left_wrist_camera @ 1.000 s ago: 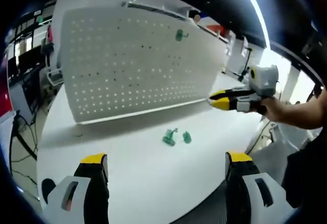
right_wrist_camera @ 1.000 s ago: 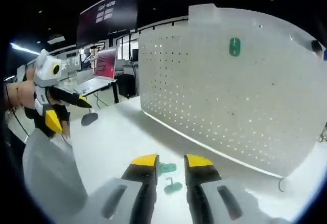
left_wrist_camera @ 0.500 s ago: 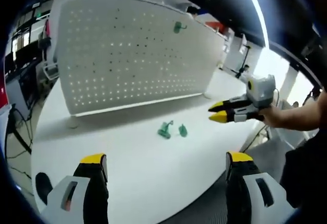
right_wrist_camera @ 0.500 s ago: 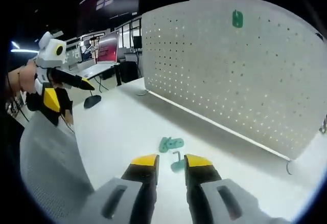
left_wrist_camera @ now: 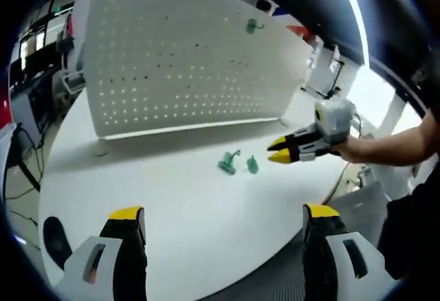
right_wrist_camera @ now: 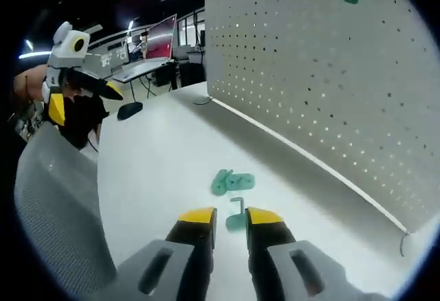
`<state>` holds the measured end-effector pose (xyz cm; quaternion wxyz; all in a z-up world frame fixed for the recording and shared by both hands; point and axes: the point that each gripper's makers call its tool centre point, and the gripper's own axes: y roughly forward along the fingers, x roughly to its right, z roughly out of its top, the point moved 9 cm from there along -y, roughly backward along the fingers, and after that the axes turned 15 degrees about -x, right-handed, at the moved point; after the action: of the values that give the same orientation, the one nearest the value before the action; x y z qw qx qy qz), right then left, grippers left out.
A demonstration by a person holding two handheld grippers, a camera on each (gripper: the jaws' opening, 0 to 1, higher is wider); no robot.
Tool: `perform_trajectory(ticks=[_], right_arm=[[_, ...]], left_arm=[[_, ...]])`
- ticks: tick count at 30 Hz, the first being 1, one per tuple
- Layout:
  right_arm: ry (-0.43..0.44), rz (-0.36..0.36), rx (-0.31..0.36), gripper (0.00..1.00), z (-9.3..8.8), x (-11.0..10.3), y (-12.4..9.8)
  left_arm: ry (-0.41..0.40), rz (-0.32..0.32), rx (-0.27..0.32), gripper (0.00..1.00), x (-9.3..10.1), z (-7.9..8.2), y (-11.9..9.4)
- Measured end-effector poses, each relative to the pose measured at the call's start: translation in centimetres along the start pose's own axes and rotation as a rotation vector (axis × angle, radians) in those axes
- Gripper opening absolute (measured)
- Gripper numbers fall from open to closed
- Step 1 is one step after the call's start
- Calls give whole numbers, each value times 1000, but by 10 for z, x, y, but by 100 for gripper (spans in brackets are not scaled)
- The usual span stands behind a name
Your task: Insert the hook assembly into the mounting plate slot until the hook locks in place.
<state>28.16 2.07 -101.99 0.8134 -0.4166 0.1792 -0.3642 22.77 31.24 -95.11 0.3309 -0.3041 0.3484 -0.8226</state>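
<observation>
The right gripper hung over the hook, fingers narrowly parted. The left gripper's were spread. Straddle its stem before closing.

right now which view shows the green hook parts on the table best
The right gripper view: the green hook parts lie close ahead of the right gripper, their shapes distinct. In the left gripper view they are small and far off, beside the right gripper's tips.
</observation>
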Motion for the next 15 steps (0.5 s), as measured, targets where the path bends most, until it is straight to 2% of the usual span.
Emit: perform_trajectory(ticks=[8,15], right_arm=[[-62,48,-75,14,5,17,27],[-84,84,-97,13,6,23,39]], left_arm=[[-19,-2,-9,95,-7,5,5],[-31,3,-18,94,-10,5,7]])
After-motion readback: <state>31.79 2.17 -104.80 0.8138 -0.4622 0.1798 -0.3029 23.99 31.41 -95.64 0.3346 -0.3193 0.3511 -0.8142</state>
